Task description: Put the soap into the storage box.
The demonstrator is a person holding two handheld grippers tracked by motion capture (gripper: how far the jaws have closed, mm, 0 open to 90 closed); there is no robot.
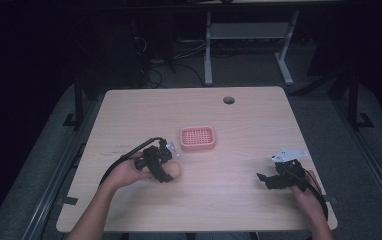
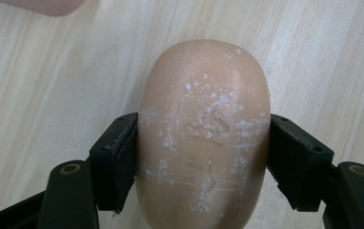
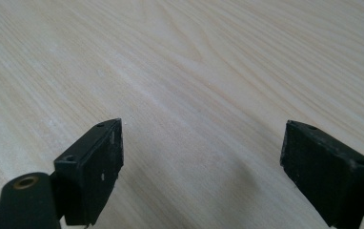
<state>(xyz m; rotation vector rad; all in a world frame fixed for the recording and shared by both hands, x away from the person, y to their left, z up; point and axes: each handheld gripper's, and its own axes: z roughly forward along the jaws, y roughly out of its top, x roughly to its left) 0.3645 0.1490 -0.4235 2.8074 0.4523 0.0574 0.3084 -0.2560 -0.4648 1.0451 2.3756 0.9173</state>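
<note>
1. Soap: a tan, oval bar of soap [image 2: 204,138] with a scuffed, white-flecked surface sits clamped across its width between the two black jaws of the left gripper [image 2: 203,162]. In the high view the same bar [image 1: 173,171] lies low over the pale wood-grain table [image 1: 239,200], in front of the person's left hand [image 1: 129,172]; whether it rests on the wood or is just lifted cannot be told.

2. Left gripper state: grasping the bar. Both pads press flat against its sides, with no visible gap.

3. Right gripper state: the right gripper [image 3: 201,167] is released, jaws spread wide with bare table between them. In the high view it [image 1: 266,180] idles near the table's right front corner, well apart from the bar.

4. Destination: a pink, rectangular, perforated plastic soap dish [image 1: 197,138] stands near the table's centre, just beyond and to the right of the left gripper [image 1: 166,170]. It holds nothing.

5. Step in hand, as judged: the grip on the bar is secured; transfer to the dish is not yet done.

6. Next move, as judged: lift the bar clear, carry it forward and slightly right, centre it over the dish, lower it flat, then release. Soap is likely slippery; maintain steady clamping pressure and avoid tilting.
</note>
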